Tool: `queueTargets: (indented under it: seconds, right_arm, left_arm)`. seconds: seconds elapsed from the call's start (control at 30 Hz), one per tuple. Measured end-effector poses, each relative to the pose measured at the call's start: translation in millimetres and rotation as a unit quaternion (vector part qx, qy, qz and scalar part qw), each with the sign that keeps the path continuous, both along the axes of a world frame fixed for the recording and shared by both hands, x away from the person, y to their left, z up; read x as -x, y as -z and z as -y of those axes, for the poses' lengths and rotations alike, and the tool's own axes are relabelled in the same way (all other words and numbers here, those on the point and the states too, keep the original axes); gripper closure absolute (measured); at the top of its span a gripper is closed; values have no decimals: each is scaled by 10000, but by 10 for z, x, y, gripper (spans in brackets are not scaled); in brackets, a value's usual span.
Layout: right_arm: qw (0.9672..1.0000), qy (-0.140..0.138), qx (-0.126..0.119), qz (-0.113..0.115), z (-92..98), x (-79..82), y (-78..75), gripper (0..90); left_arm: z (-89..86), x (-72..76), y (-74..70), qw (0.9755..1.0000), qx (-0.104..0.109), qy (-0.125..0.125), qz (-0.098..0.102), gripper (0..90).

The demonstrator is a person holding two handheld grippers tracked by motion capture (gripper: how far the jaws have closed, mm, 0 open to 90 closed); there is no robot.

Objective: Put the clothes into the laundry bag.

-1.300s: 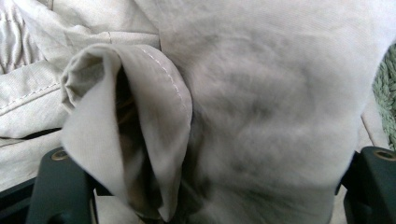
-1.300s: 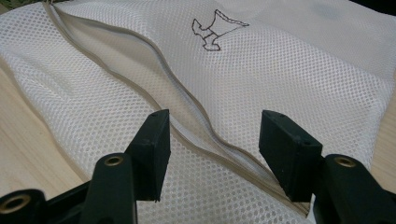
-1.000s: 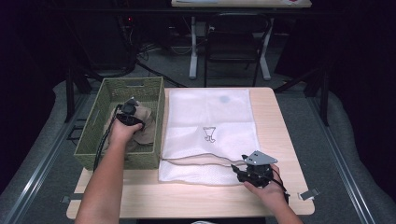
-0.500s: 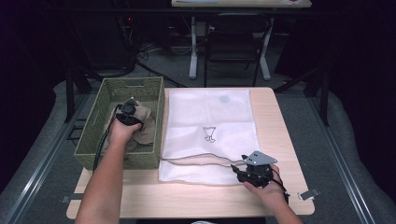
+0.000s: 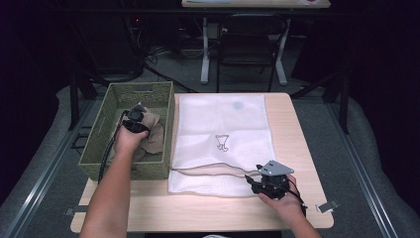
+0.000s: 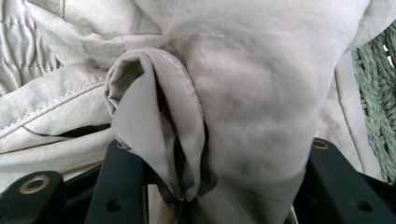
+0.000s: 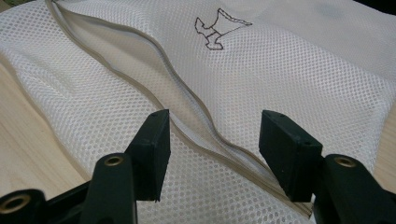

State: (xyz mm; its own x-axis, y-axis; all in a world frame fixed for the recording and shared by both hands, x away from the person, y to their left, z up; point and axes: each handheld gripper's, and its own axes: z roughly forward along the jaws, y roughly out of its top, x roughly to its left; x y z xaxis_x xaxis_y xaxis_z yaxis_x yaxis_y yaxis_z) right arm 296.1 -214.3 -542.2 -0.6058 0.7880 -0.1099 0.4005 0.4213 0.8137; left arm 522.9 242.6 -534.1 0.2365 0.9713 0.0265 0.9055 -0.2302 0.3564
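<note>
Woven green fibre makes up the basket at the left end of the desk, and inside it lies a beige garment, soft and crumpled. The left tongs reach down into the basket and, in the left gripper view, a bunched fold of the beige garment sits pinched between the two black jaws, so they are closed on the cloth. The cloth looks light and limp; it should sag and trail when lifted, so a thick gathered fold near its middle is likely the best hold. Just right of the basket a white mesh laundry bag lies flat, its zipper opened along the near edge. Farther right of the basket, at the bag's near corner, the right tongs hover with jaws spread wide on either side of the zipper line, holding nothing. The mesh looks thin and floppy, best taken by the zipper's stiffer edge.
</note>
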Motion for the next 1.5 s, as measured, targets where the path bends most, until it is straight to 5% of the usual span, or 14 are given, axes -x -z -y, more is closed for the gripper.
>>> queueTargets:
  seconds: [0.8,1.13,1.5]
  right_arm:
    - [10000,-75,-8,20,-7,-12,-15,431]
    - [9995,-297,0,67,-43,22,-28,431]
    - [9995,-315,10,69,-55,31,-30,432]
  left_arm:
    - [-102,27,-171,9996,272,-97,55,657]
    - [-153,84,-340,9991,343,-192,142,667]
    - [-259,193,-528,9969,656,-340,270,669]
